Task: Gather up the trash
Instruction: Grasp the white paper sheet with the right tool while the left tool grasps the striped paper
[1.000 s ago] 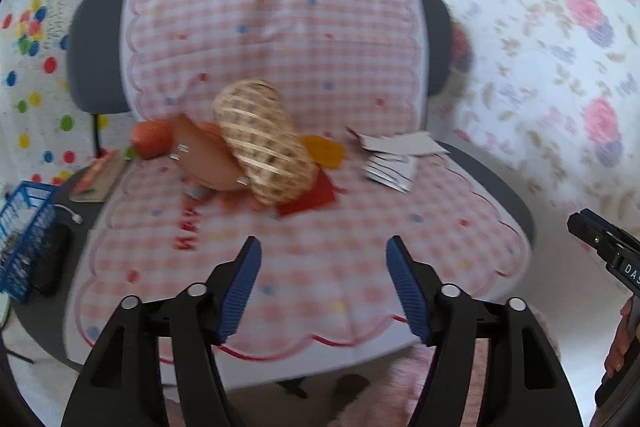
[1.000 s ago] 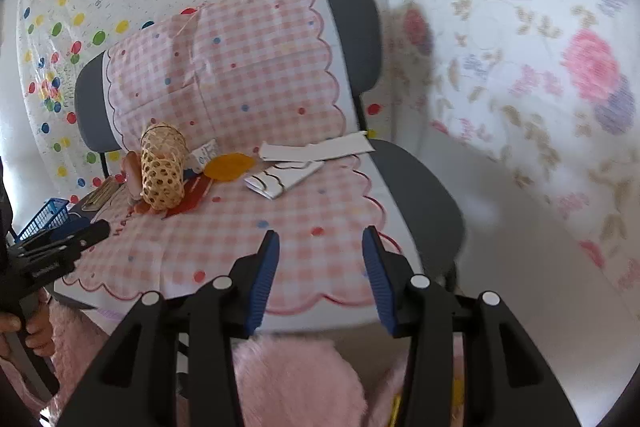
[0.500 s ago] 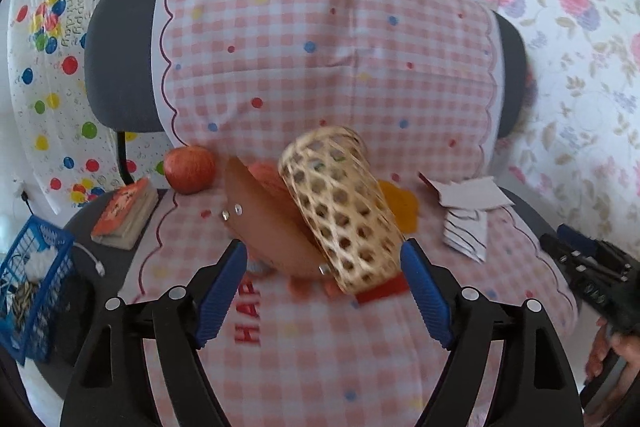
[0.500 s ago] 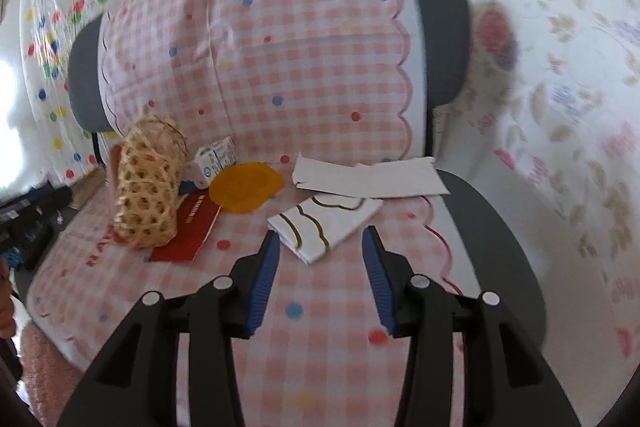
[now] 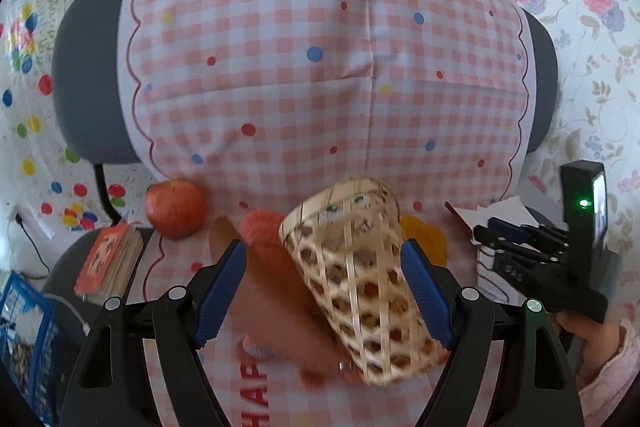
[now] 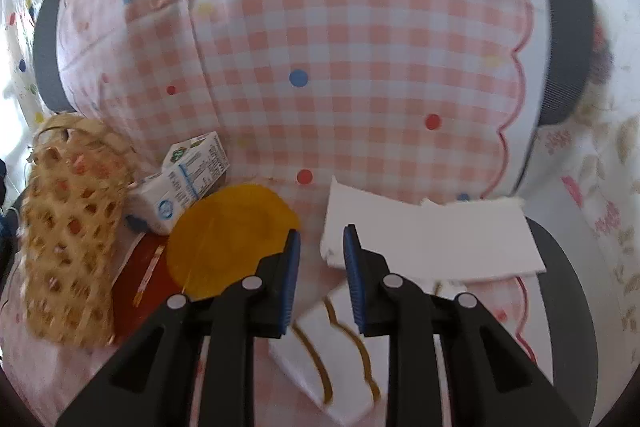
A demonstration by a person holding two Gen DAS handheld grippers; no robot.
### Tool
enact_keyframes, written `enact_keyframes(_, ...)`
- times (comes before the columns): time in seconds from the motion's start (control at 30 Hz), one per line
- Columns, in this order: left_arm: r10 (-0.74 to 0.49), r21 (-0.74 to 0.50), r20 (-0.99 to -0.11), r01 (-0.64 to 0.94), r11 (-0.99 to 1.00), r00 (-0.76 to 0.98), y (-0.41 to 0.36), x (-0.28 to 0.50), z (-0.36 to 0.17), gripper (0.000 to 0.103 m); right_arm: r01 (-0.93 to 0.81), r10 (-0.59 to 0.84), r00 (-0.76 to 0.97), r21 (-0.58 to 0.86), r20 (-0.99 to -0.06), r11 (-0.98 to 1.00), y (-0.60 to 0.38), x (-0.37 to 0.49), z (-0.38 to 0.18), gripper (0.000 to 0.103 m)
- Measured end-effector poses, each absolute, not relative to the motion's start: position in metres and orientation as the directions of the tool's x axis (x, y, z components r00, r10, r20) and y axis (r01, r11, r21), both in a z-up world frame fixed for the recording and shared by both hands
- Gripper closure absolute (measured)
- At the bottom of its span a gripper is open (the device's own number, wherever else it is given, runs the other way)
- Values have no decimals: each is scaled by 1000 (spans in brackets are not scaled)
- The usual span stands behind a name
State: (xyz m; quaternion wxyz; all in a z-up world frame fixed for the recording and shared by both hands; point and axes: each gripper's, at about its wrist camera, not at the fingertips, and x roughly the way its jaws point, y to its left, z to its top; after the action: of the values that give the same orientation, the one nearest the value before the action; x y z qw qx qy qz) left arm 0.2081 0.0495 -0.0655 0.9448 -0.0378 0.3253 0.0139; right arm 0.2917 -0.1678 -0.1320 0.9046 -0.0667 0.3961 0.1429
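Your left gripper (image 5: 324,291) stands wide over the seat of a chair (image 5: 90,67) draped in a pink checked cloth (image 5: 320,67), its blue pads either side of a woven basket (image 5: 352,283) that lies on its side, mouth toward the chair back; the pads do not press on it. Under and left of the basket lie a brown flap (image 5: 276,315) and something fuzzy and orange (image 5: 264,227). An apple (image 5: 176,207) sits at the cloth's left edge where seat meets back, with a small book (image 5: 108,259) just beside it on the bare seat. A blue crate (image 5: 20,339) shows at the lower left.

Your right gripper (image 6: 319,263) is narrow and closing, nothing between its pads; it points down at the seat's right half, near the left edge of a white paper sheet (image 6: 432,239). A folded napkin (image 6: 324,367) with gold scallops lies below the pads, partly under the gripper. An orange disc (image 6: 228,235) lies just left of the left pad, overlapping a red packet (image 6: 140,283). A small carton (image 6: 188,179) rests against the chair back, touching the basket. Your right hand (image 5: 584,331), in a pink sleeve (image 5: 612,379), shows at the seat's right edge
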Motion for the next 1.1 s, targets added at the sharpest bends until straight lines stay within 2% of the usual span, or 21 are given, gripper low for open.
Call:
enact_keyframes(0.23,-10,-68,-616,-41,997,787,46,225,-66,24,-306,127,607,-83,-785,948,-150,325,-156,81)
enact_keyframes(0.27,-11,-66,-615,-37,997,788,45,224,-65,24,-305,114,599,-94,-793,948,-150,329,-159,83)
enact_keyframes(0.3,-13,-62,-614,-31,998,789,43,222,-64,24,-303,104,598,-104,-795,947,-150,330,-159,96)
enact_keyframes(0.33,-18,-56,-612,-21,998,791,40,220,-62,24,-301,96,602,-114,-792,947,-152,329,-157,99)
enact_keyframes(0.6,-109,-35,-607,111,993,787,-12,203,-54,24,-245,113,759,-122,-641,962,-213,260,-73,102)
enact_keyframes(0.83,-205,-23,-659,253,967,723,-82,206,-77,26,-142,77,868,-96,-491,985,-279,188,-13,102)
enact_keyframes(0.97,-227,-9,-709,313,950,668,-118,221,-104,41,-143,104,875,-46,-473,989,-298,175,-3,102)
enact_keyframes(1.1,-218,-7,-766,331,944,605,-138,239,-133,44,-176,161,849,18,-503,984,-309,167,-11,102)
